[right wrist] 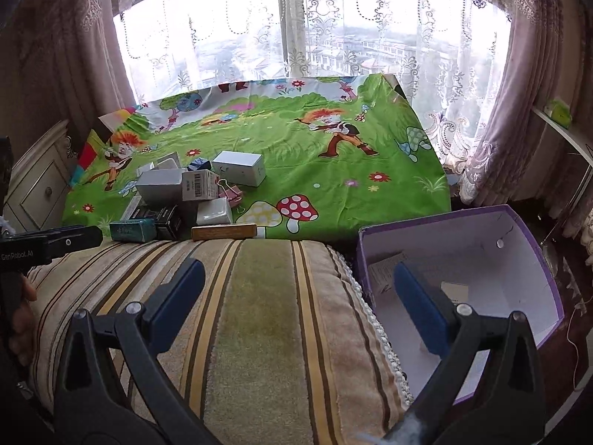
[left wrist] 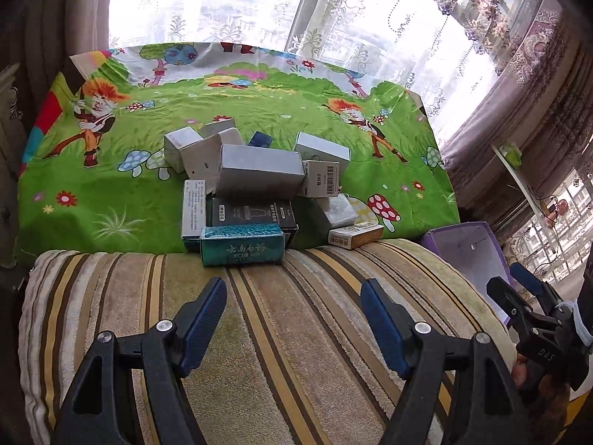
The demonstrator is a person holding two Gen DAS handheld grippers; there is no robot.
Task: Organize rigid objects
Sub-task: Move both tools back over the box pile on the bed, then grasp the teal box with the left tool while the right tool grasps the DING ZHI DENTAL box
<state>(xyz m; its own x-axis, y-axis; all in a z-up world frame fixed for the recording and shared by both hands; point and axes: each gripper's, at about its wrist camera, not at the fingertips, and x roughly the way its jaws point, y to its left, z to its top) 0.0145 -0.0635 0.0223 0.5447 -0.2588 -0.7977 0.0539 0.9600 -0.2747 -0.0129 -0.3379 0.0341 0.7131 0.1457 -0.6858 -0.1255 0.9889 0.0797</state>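
A pile of small cardboard boxes point(left wrist: 255, 174) lies on the green cartoon cloth point(left wrist: 111, 193); it also shows in the right wrist view point(right wrist: 185, 193). A teal box point(left wrist: 242, 246) sits nearest, at the cloth's front edge. A yellow-white box point(left wrist: 355, 236) lies to its right. My left gripper point(left wrist: 294, 319) is open and empty above the striped cushion point(left wrist: 259, 333), short of the teal box. My right gripper point(right wrist: 298, 304) is open and empty over the cushion's right edge, beside the purple box point(right wrist: 463, 252), which holds a couple of small items.
A pink binder clip point(right wrist: 230, 193) lies among the boxes. A cabinet point(right wrist: 37, 193) stands at the left. Lace curtains and a window run behind the cloth. A shelf point(right wrist: 567, 129) is on the right. The right gripper shows in the left wrist view point(left wrist: 519, 285).
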